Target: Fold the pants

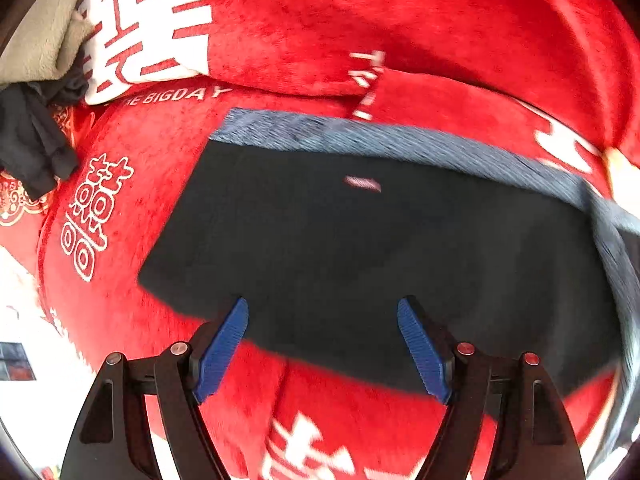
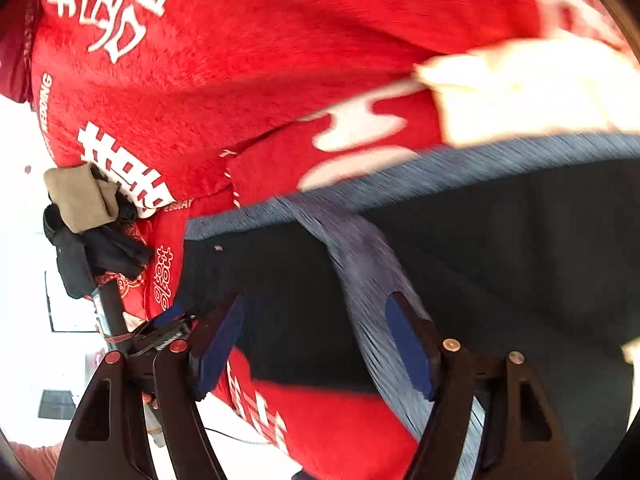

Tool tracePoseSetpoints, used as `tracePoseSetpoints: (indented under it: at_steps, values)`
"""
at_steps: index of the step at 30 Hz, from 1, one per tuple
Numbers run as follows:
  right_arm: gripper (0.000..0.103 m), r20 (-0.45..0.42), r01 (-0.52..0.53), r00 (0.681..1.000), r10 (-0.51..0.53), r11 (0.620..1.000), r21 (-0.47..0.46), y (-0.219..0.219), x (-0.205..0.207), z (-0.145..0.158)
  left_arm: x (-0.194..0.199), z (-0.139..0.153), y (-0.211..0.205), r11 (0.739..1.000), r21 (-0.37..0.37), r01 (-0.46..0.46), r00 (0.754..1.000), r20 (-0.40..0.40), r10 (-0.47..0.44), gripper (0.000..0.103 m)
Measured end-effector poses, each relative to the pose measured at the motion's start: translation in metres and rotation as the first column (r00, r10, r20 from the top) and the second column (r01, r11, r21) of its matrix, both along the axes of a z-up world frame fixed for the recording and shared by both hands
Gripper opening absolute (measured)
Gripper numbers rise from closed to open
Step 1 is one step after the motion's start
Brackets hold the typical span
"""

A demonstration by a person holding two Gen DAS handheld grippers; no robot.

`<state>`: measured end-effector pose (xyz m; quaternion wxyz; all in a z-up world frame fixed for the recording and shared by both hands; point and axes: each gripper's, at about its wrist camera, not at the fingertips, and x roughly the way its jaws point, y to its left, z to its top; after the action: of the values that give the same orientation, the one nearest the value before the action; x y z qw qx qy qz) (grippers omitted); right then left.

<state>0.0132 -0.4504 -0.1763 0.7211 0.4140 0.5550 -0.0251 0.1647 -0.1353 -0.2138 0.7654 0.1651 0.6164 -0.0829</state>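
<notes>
The dark navy pants lie folded flat on a red blanket, with a blue-grey waistband along the far edge. My left gripper is open, its blue pads just over the near edge of the pants with nothing held. In the right wrist view the same pants fill the right side, and a blue-grey band runs diagonally toward me. My right gripper is open above this cloth; the band passes by its right fingertip. The picture is blurred by motion.
A red plush blanket with white characters covers the surface. At the far left lie a beige folded cloth and a dark crumpled garment. A pale cream object sits beyond the pants. The left gripper's body shows at the blanket's edge.
</notes>
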Motion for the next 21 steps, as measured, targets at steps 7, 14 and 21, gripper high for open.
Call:
tracePoseSetpoints:
  at_steps: [7, 14, 21]
  values:
    - [0.077, -0.120, 0.216, 0.968, -0.219, 0.976, -0.040, -0.024, -0.138, 0.005, -0.058, 0.008, -0.039, 0.992, -0.051, 0.113, 0.990, -0.076, -0.117, 0.079]
    - [0.077, -0.210, 0.446, 0.861, -0.464, 0.886, -0.126, -0.013, -0.283, 0.002, -0.096, 0.011, -0.095, 0.954, -0.153, 0.257, 0.959, -0.079, -0.271, 0.079]
    - [0.077, -0.210, 0.636, 0.745, -0.633, 0.769, -0.061, 0.003, -0.379, -0.026, -0.145, 0.016, -0.137, 0.898, -0.340, 0.280, 0.919, -0.177, -0.353, 0.079]
